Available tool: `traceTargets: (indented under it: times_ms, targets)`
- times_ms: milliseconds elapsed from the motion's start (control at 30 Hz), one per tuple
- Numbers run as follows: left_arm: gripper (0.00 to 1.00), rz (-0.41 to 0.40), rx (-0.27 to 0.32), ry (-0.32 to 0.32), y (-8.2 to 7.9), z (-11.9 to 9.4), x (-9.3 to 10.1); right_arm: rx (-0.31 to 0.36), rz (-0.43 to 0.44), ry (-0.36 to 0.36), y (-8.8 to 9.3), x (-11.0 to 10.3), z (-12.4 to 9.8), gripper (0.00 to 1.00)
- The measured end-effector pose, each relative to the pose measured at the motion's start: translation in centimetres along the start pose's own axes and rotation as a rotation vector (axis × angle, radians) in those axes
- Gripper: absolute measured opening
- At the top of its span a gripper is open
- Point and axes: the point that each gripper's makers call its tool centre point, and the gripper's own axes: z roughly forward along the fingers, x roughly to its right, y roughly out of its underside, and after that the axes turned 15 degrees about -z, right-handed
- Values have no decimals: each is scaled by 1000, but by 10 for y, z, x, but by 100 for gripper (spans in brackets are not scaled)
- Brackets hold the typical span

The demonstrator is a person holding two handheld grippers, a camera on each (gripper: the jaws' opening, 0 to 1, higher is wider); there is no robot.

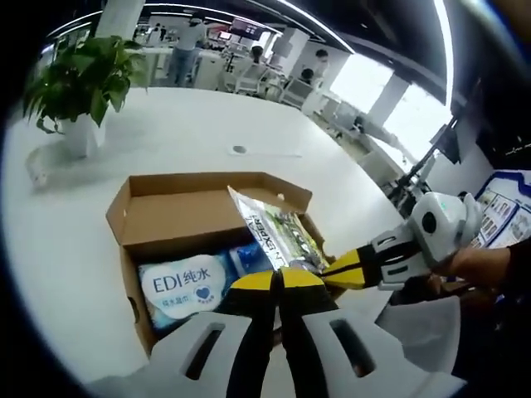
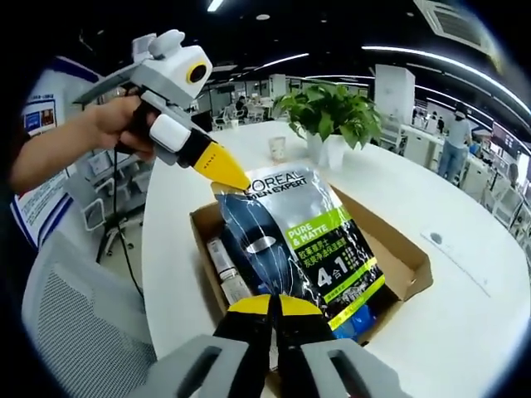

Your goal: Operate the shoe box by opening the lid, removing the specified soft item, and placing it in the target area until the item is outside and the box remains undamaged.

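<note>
A flat foil pouch [image 2: 311, 245], dark with a green band and a large "4" and "1" printed on it, is held up above an open cardboard shoe box [image 2: 406, 274]. 2 grippers pinch it. The right gripper [image 2: 270, 305] has its yellow-tipped jaws closed on the pouch's lower edge. The left gripper [image 2: 222, 172], held by a hand [image 2: 116, 123], clamps the top corner. In the left gripper view, the left gripper [image 1: 280, 280] grips the pouch [image 1: 270, 232] edge, with the right gripper [image 1: 353, 269] beside it. A blue wipes pack [image 1: 187, 286] lies inside the box [image 1: 178, 207]. The box sits on a white round table [image 1: 182, 133] near a potted plant [image 2: 328, 116].
</note>
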Motion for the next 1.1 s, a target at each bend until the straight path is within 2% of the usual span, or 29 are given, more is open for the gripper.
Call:
traceTargets:
  times_ms: [367,1100]
  targets:
    - [0,20,0,20,-3,9,18,-5,-22,27,6,11,-19,0]
    - [0,66,-24,52,6,38,56,-47,-23,71,38,28,-48,0]
